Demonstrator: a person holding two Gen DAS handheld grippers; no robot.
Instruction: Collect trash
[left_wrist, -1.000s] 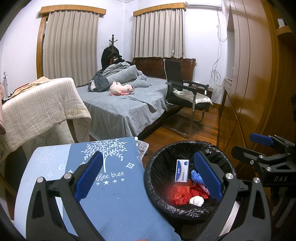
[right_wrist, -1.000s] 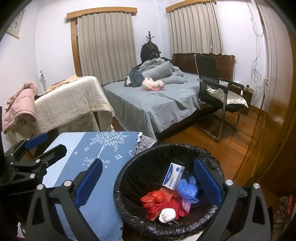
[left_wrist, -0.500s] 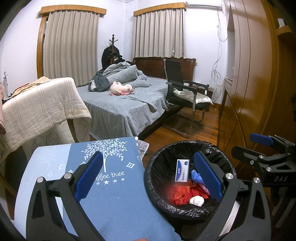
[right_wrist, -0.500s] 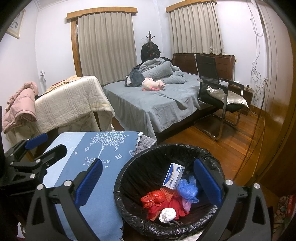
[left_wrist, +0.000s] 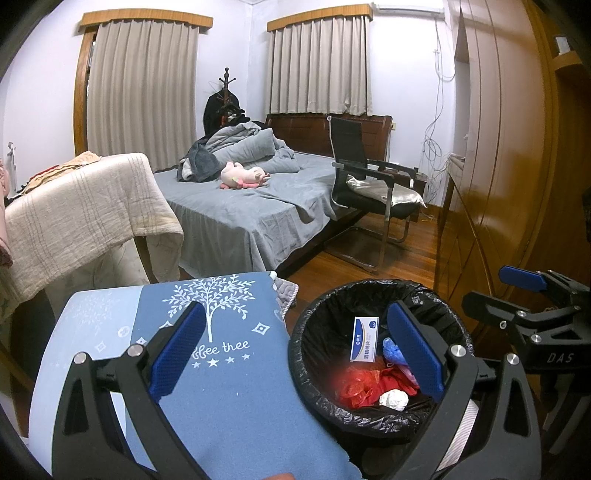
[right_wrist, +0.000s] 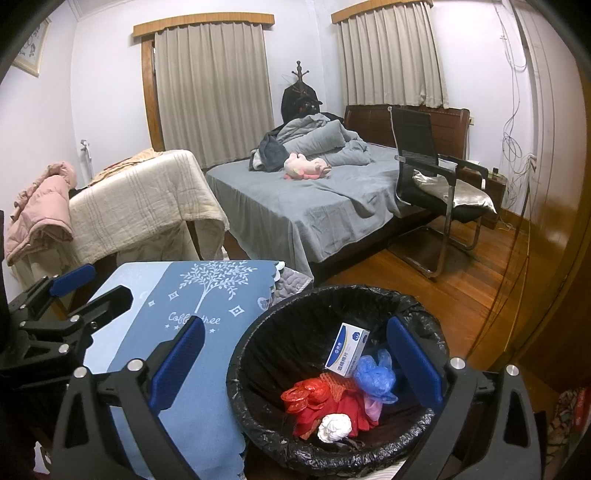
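With both your tongs, left (left_wrist: 293, 349) and right (right_wrist: 293, 358), agape and empty, the bin (right_wrist: 258, 354) at 5 o'clock already holds box (right_wrist: 346, 350), red bags (right_wrist: 317, 400) and wad (right_wrist: 334, 426); worktop (right_wrist: 207, 406) shows nothing left.

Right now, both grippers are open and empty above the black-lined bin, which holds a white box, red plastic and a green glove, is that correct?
Nearly: the glove is blue, not green, as the right wrist view shows. Otherwise yes: left gripper and right gripper are open and empty above the black-lined bin, with white box and red plastic.
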